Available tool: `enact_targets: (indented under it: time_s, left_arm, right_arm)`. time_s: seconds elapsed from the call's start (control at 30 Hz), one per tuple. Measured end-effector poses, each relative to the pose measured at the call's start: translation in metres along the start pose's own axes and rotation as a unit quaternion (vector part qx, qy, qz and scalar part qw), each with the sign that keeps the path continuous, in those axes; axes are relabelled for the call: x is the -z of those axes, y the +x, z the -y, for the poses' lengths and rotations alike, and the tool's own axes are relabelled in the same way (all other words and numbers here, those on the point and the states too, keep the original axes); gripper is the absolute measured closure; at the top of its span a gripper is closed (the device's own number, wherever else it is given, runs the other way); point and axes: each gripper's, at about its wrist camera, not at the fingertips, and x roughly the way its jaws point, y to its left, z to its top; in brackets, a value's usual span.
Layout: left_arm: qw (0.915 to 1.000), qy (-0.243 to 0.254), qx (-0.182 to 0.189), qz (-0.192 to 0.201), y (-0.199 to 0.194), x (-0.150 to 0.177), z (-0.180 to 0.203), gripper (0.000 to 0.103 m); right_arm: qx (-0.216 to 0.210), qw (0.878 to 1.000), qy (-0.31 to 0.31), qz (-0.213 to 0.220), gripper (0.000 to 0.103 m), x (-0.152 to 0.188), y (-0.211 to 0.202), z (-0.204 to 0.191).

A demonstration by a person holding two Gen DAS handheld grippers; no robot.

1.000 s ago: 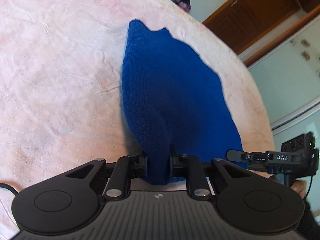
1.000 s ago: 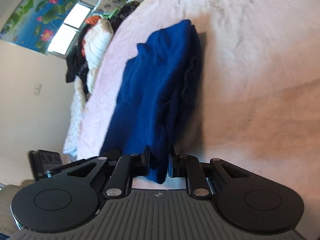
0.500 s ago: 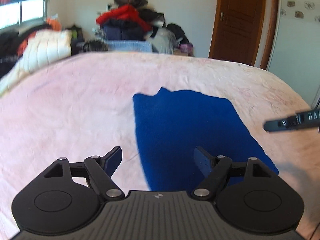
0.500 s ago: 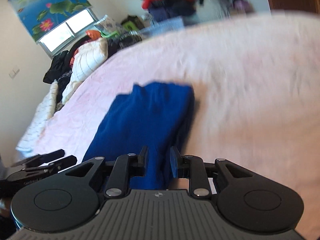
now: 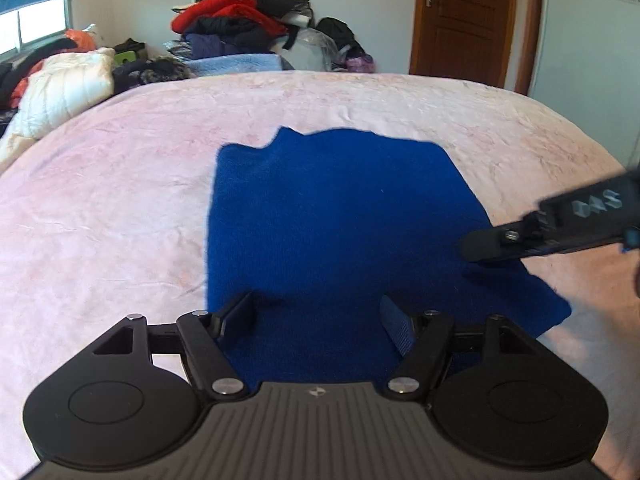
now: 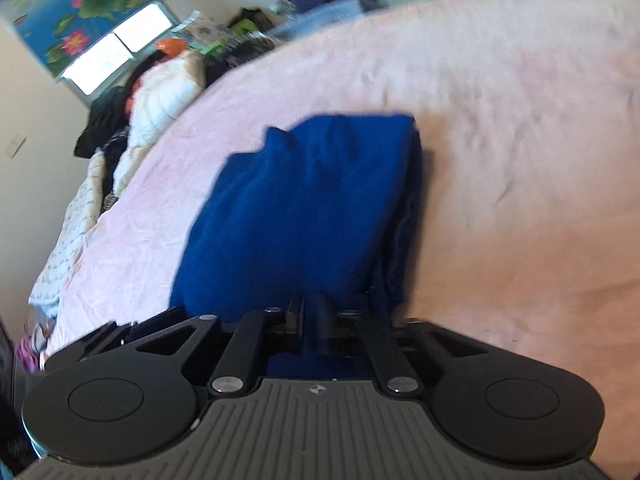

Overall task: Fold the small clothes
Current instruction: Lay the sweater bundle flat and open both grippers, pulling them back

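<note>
Fuzzy blue knit [image 5: 340, 220] folded flat on pink blanket [image 5: 100, 200]; L jaws wide, empty; R jaws just parting, cloth between

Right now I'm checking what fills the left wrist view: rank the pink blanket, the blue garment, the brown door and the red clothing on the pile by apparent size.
1. pink blanket
2. blue garment
3. brown door, though it stands farther back, so it only looks smaller
4. red clothing
</note>
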Motion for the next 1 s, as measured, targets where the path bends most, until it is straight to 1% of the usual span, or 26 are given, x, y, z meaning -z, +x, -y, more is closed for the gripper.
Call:
enact_targets:
  time_s: [0.03,0.1,0.17,0.23,0.33,0.37,0.4,0.43,0.47,0.5,0.53,0.57,0.6,0.67,0.7,0.73,0.83,0.93,0.97,1.0]
  left_arm:
    - [1.0000,-0.001,-0.008,0.003,-0.007,0.001,-0.002,0.032]
    - [0.9996,-0.012,-0.025,0.002,-0.018,0.005,-0.009,0.032]
    - [0.9990,-0.031,-0.030,-0.009,-0.022,0.010,-0.016,0.032]
    - [0.9986,-0.039,-0.030,-0.016,-0.024,0.015,-0.019,0.032]
    - [0.9988,-0.031,-0.033,-0.017,-0.023,0.019,-0.014,0.032]
    - [0.9989,-0.030,-0.031,-0.018,-0.023,0.021,-0.013,0.032]
    - [0.9989,-0.032,-0.030,-0.020,-0.022,0.022,-0.012,0.032]
    - [0.9989,-0.034,-0.025,-0.021,-0.020,0.023,-0.012,0.032]
    - [0.9988,-0.036,-0.022,-0.024,-0.018,0.025,-0.012,0.032]
    - [0.9986,-0.035,-0.028,-0.028,-0.016,0.028,-0.013,0.030]
    - [0.9984,-0.037,-0.032,-0.028,-0.018,0.030,-0.014,0.030]
    - [0.9983,-0.042,-0.032,-0.026,-0.024,0.033,-0.015,0.031]
    - [0.9983,-0.045,-0.029,-0.021,-0.031,0.035,-0.016,0.030]
    - [0.9983,-0.046,-0.033,-0.013,-0.039,0.040,-0.017,0.029]
    - [0.9981,-0.047,-0.038,-0.009,-0.041,0.043,-0.017,0.029]
    - [0.9980,-0.048,-0.040,-0.008,-0.041,0.046,-0.017,0.029]
    - [0.9976,-0.053,-0.043,-0.010,-0.038,0.056,-0.016,0.029]
    - [0.9977,-0.035,-0.059,0.001,-0.033,0.066,-0.010,0.029]
    - [0.9976,-0.032,-0.061,0.009,-0.032,0.068,-0.008,0.026]
    - [0.9971,-0.031,-0.067,0.018,-0.032,0.070,-0.008,0.021]
  right_arm:
    - [-0.002,1.000,-0.005,0.009,0.063,0.004,-0.011,-0.002]
    - [-0.006,1.000,-0.011,0.021,0.063,0.013,-0.029,-0.007]
    - [-0.016,0.999,-0.017,0.023,0.062,0.018,-0.036,-0.012]
    - [-0.027,0.999,-0.016,0.015,0.060,0.019,-0.032,-0.016]
    - [-0.035,0.999,-0.005,-0.009,0.058,0.022,-0.012,-0.019]
    - [-0.031,0.999,0.000,-0.019,0.056,0.025,-0.004,-0.018]
    - [-0.018,1.000,0.001,-0.025,0.054,0.029,0.004,-0.016]
    - [-0.013,1.000,-0.003,-0.025,0.056,0.033,0.009,-0.014]
    - [-0.018,1.000,-0.002,-0.016,0.058,0.037,0.009,-0.012]
    - [-0.017,1.000,0.003,-0.012,0.058,0.039,0.006,-0.011]
    - [-0.010,1.000,0.009,-0.009,0.057,0.040,0.000,-0.014]
    - [-0.002,1.000,0.007,-0.003,0.053,0.042,-0.008,-0.018]
    - [0.009,1.000,-0.005,0.008,0.051,0.046,-0.018,-0.024]
    - [0.031,0.999,-0.030,0.029,0.038,0.056,-0.034,-0.033]
    - [0.042,0.998,-0.039,0.034,0.035,0.062,-0.039,-0.036]
    - [0.053,0.997,-0.043,0.035,0.034,0.068,-0.042,-0.037]
    - [0.088,0.994,-0.053,0.026,0.034,0.089,-0.037,-0.035]
    - [0.118,0.992,-0.044,0.026,0.034,0.102,-0.027,-0.030]
    - [0.122,0.991,-0.040,0.035,0.034,0.104,-0.026,-0.030]
    - [0.126,0.990,-0.041,0.045,0.033,0.105,-0.024,-0.031]
